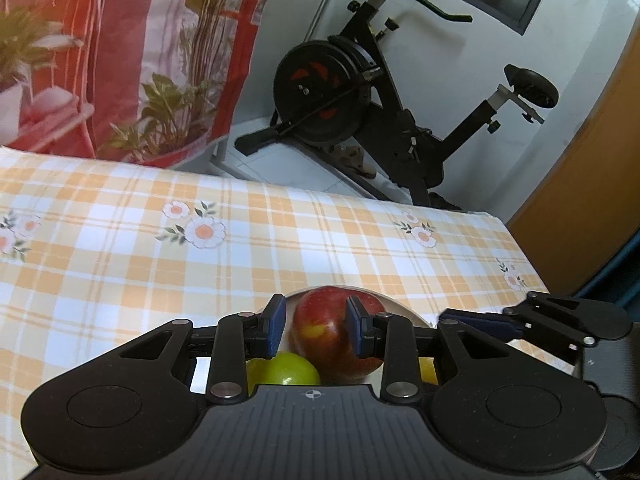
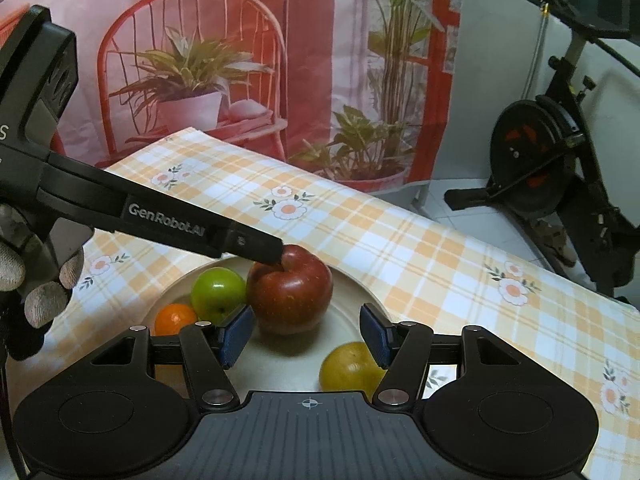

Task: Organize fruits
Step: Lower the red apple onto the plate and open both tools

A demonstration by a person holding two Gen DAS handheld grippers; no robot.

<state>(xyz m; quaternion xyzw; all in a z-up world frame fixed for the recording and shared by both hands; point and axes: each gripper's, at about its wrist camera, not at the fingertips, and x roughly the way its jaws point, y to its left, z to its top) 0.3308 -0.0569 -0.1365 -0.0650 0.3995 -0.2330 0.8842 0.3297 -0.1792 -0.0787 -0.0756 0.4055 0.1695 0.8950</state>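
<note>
A red apple [image 1: 324, 338] sits in a pale round plate [image 2: 348, 292] on the checked tablecloth. My left gripper [image 1: 316, 326] has its blue pads on either side of the apple, against it. In the right wrist view the left gripper's finger reaches over the top of the red apple [image 2: 292, 292]. A green apple [image 2: 218, 290], a small orange [image 2: 174, 318] and a yellow fruit [image 2: 348, 368] also lie in the plate. My right gripper [image 2: 306, 334] is open and empty, low over the plate's near side.
The table with orange checked cloth [image 1: 200, 248] ends at its far edge. Beyond stand an exercise bike [image 1: 360, 96] and a red printed curtain [image 2: 240, 60]. A wooden door [image 1: 592, 184] is at the right.
</note>
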